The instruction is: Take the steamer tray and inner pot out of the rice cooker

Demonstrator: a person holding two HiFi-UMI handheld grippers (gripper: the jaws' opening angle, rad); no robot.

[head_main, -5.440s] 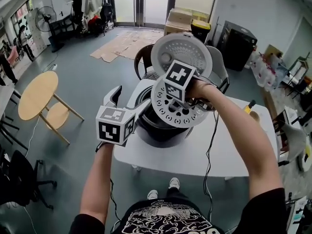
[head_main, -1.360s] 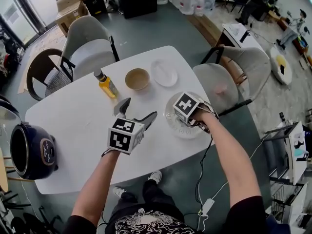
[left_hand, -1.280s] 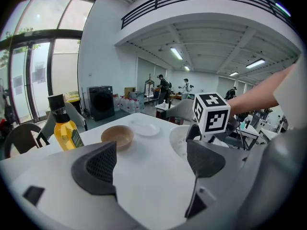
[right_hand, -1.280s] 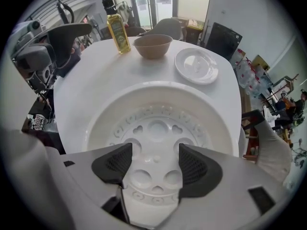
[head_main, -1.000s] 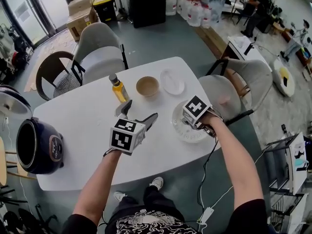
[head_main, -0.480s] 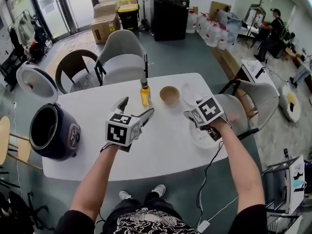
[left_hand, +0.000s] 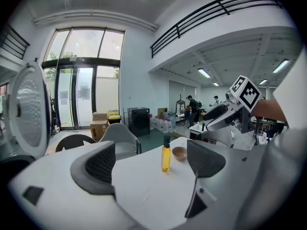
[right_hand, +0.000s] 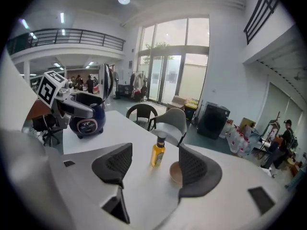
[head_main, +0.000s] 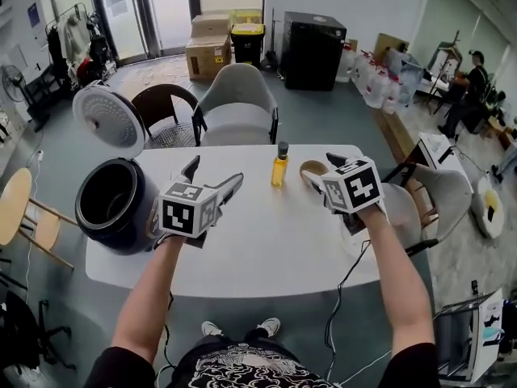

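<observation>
The dark blue rice cooker (head_main: 113,208) stands at the table's left end with its lid (head_main: 109,118) swung up. Its inside is dark, and I cannot tell the inner pot from the body. My left gripper (head_main: 214,172) hovers just right of the cooker, open and empty. My right gripper (head_main: 321,168) hangs open and empty above the table's right part, beside a bowl (head_main: 311,170). The steamer tray is not visible; my right hand and arm cover the table there. The right gripper view shows the cooker (right_hand: 86,120) far left, and that gripper (right_hand: 151,169) holds nothing.
A yellow oil bottle (head_main: 279,165) stands mid-table, between the grippers. Chairs ring the white table (head_main: 258,249): a grey one (head_main: 236,111) and a brown one (head_main: 166,107) behind, another (head_main: 424,200) at the right. A wooden stool (head_main: 16,208) stands left of the cooker.
Both grippers have risen and swung left. The right gripper, open, has lifted off the steamer tray, which stayed on the table. The left gripper now hangs beside the cooker.
</observation>
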